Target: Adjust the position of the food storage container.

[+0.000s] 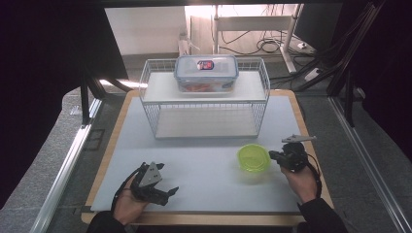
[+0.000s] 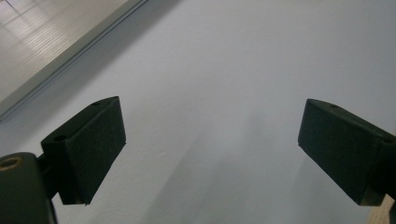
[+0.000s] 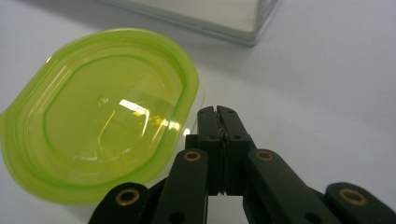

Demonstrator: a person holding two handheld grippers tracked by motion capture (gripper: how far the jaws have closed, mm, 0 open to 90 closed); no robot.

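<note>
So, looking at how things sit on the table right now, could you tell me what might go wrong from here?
1. The right gripper is shut, right beside the green lidded container; a nudge could slide it across the smooth mat.
2. The clear lidded box sits on top of the wire rack; bumping the rack could shift it.
3. The left gripper hangs open low over the mat and could scrape it.

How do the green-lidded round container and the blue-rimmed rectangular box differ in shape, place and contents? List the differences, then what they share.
1. The green-lidded container is round; the blue-rimmed box is rectangular with rounded corners.
2. The green-lidded container sits on the table mat beside the right gripper; the blue-rimmed box rests on the top shelf of the wire rack.
3. The blue-rimmed box holds something reddish; the green-lidded container's contents cannot be made out.

Both are lidded plastic containers.
</note>
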